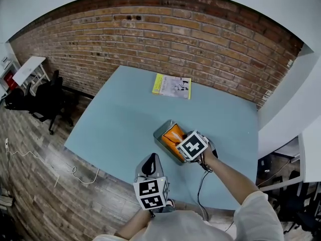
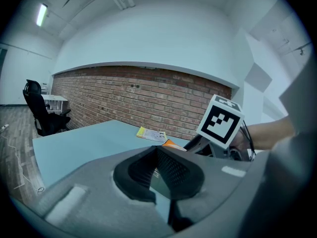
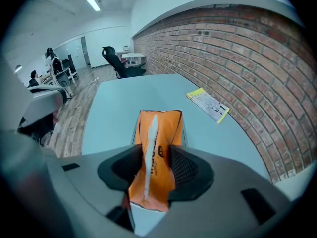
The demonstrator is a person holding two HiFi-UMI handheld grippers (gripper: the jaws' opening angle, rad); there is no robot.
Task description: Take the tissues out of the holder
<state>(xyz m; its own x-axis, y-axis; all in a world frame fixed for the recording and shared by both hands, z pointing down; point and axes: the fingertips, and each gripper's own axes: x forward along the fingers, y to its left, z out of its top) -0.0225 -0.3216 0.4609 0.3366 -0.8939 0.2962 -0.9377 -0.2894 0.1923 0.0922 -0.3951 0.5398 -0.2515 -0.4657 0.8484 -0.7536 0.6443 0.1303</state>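
An orange tissue pack [image 1: 173,133] stands in the metal holder [image 1: 161,137] on the light blue table [image 1: 125,119]. My right gripper [image 1: 182,143] reaches into the holder from the right, its marker cube above the pack. In the right gripper view the right gripper [image 3: 153,153] is shut on the tissue pack [image 3: 157,133], with a pad on each side and a white tissue strip along its top. My left gripper [image 1: 149,160] hovers at the near table edge, shut and empty, apart from the holder. The left gripper [image 2: 157,151] faces the pack's orange corner [image 2: 171,144].
A yellow-edged booklet [image 1: 172,86] lies flat at the far side of the table, near the brick wall [image 1: 165,39]. Black office chairs [image 1: 47,102] stand on the wooden floor to the left. A cable [image 1: 60,167] lies on the floor.
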